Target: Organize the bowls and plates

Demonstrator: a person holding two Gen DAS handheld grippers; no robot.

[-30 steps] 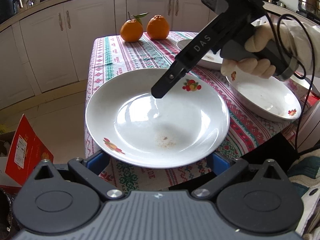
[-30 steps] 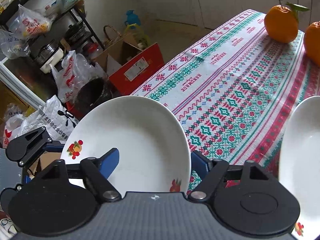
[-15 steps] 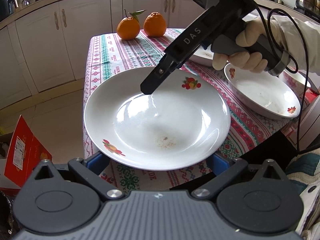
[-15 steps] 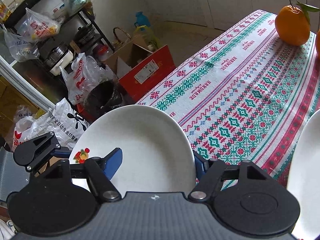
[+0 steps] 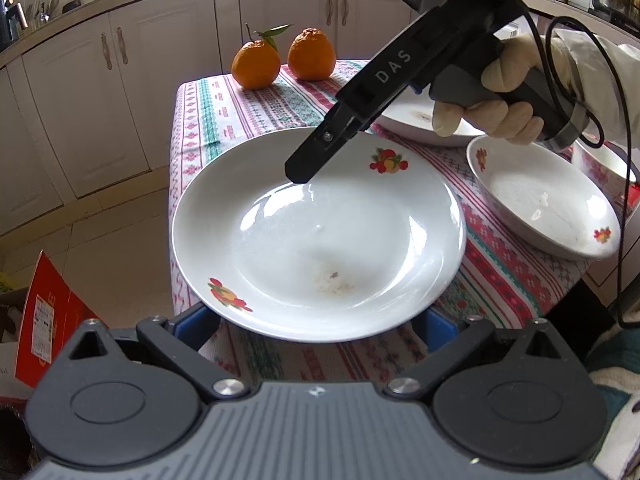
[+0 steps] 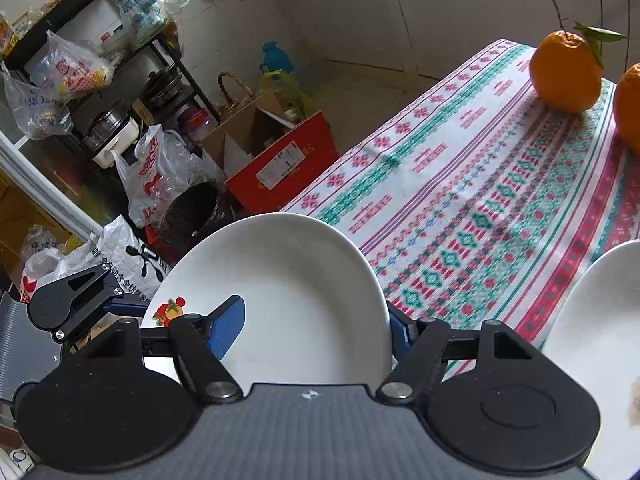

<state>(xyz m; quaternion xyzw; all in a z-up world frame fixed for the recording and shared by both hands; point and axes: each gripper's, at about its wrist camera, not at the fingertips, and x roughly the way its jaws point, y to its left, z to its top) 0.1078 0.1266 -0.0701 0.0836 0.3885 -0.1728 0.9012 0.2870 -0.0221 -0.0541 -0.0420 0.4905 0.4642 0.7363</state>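
Plate (image 5: 320, 236) between both tongs' pads

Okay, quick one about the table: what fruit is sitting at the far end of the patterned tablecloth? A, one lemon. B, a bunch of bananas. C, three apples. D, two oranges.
D: the left wrist view shows two oranges side by side at the far end of the tablecloth, one with a stem and green leaf, beyond the big white plate.
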